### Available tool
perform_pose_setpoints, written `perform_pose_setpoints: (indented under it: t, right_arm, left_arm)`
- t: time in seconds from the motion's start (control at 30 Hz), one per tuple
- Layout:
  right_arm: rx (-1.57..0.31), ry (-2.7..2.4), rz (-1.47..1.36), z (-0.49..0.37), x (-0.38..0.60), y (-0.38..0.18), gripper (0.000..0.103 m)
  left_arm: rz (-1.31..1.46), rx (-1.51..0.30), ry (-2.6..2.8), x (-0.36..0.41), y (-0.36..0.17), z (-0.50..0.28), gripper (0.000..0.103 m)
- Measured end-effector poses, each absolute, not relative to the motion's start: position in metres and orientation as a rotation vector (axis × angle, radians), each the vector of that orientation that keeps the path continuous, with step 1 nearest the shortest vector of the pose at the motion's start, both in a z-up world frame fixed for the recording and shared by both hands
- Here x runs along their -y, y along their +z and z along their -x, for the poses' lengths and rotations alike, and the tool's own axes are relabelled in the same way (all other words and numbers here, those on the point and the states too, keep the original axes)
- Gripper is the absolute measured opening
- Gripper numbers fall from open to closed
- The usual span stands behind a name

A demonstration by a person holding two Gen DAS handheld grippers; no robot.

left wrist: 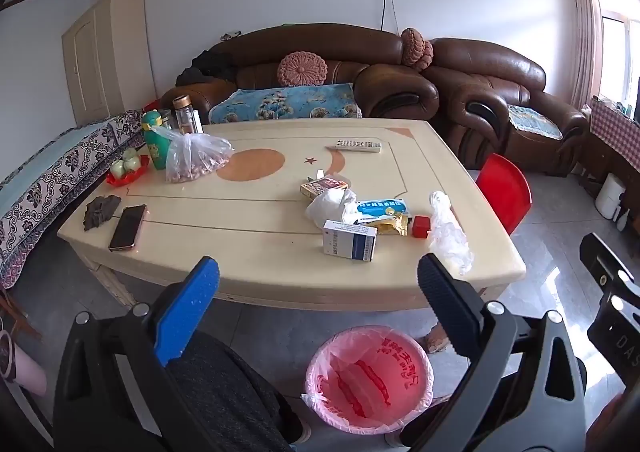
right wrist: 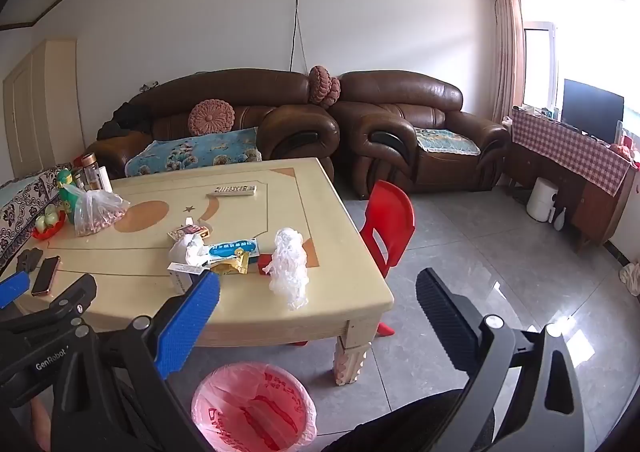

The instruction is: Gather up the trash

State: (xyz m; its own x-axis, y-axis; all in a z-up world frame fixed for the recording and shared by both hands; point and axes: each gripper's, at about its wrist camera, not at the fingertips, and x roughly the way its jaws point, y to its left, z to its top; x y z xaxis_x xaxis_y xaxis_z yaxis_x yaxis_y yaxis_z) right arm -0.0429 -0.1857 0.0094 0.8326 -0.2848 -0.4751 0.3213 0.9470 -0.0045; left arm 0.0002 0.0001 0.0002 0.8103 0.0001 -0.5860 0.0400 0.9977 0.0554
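Note:
A cream coffee table [left wrist: 260, 276] carries a pile of trash near its front right: a white-and-blue box [left wrist: 349, 246], a crumpled white tissue [left wrist: 330, 204], a blue-and-white packet [left wrist: 380, 209], a gold wrapper [left wrist: 390, 227], a small red cube [left wrist: 421, 227], a cigarette pack [left wrist: 323, 186] and a crumpled clear plastic bag [left wrist: 448, 232]. The same bag shows in the right wrist view [right wrist: 289, 266]. A bin with a pink liner [left wrist: 370, 378] stands on the floor before the table, also in the right wrist view [right wrist: 254, 410]. My left gripper [left wrist: 318, 292] is open and empty above the bin. My right gripper [right wrist: 318, 300] is open and empty off the table's right corner.
A phone [left wrist: 128, 227], a dark object [left wrist: 101, 210], a bag of nuts [left wrist: 196, 160], a green bottle [left wrist: 155, 144], a glass bottle [left wrist: 186, 114], a red dish with fruit [left wrist: 127, 168] and a remote [left wrist: 358, 145] are on the table. A red plastic chair [right wrist: 386, 226] stands right of it. Brown sofas [right wrist: 280, 120] are behind.

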Motion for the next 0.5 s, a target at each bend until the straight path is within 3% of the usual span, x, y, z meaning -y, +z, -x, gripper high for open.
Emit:
perform_pose_setpoints:
  t: [0.5]
  right_arm:
    - [-0.493,-0.321,-0.072,0.0432,0.1837,0.009,0.096]
  left_arm:
    - [-0.059,-0.621,-0.009,-0.0027,0.0009,-0.0018,0.097]
